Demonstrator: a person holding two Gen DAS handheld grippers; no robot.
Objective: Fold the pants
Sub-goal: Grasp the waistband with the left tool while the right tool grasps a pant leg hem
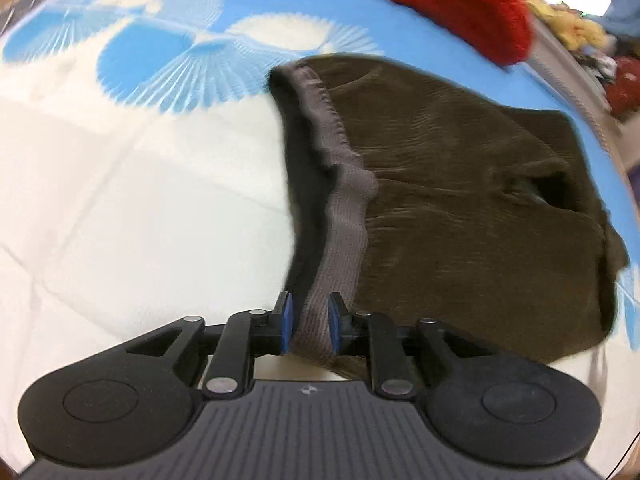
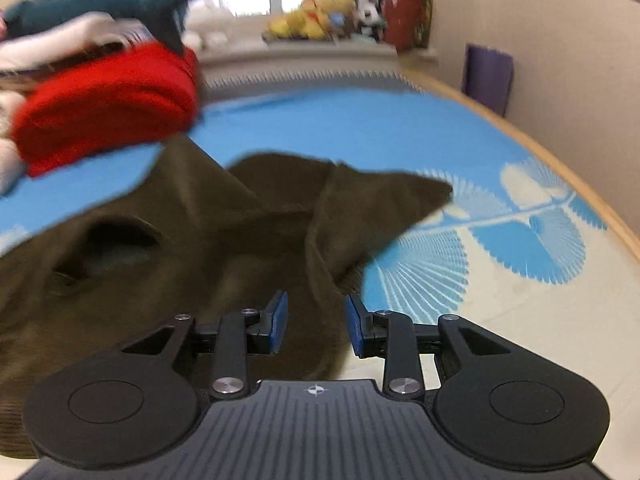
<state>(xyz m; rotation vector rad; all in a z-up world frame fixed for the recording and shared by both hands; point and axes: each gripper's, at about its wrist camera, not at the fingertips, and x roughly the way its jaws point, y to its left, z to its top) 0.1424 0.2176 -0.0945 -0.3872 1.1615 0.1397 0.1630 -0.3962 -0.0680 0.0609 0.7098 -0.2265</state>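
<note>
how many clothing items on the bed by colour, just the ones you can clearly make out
brown: 1, the pants
red: 1, a folded garment
dark teal: 1, a garment on top of the pile
white: 1, a folded garment under the teal one
total: 4, though the pile is blurred and may hold more

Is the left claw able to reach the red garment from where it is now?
Probably not without moving. The left claw is at the near end of the pants, their waistband between its pads. The red garment lies beyond the pants' far edge; nothing blocks the way, though.
</note>
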